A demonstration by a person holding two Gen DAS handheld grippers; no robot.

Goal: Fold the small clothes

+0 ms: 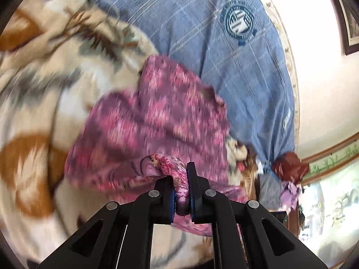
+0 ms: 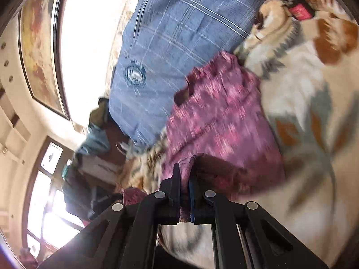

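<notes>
Blanket (image 1: 44, 94) under pink garment (image 1: 157, 116), pinched by left gripper (image 1: 181, 179) and right gripper (image 2: 184, 177).

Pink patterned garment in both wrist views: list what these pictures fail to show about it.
- Pink garment, left wrist view: motion blur smears its print and outline; what kind of clothing it is cannot be told.
- Its near edge: hidden behind the left gripper, whose jaws pinch a fold.
- Right wrist view: the right gripper covers the pinched hem; blur hides seams.
- Its underside: lies against the blanket, unseen.

Left tool (image 1: 180, 179) — pinched pink garment (image 1: 157, 116)
</notes>
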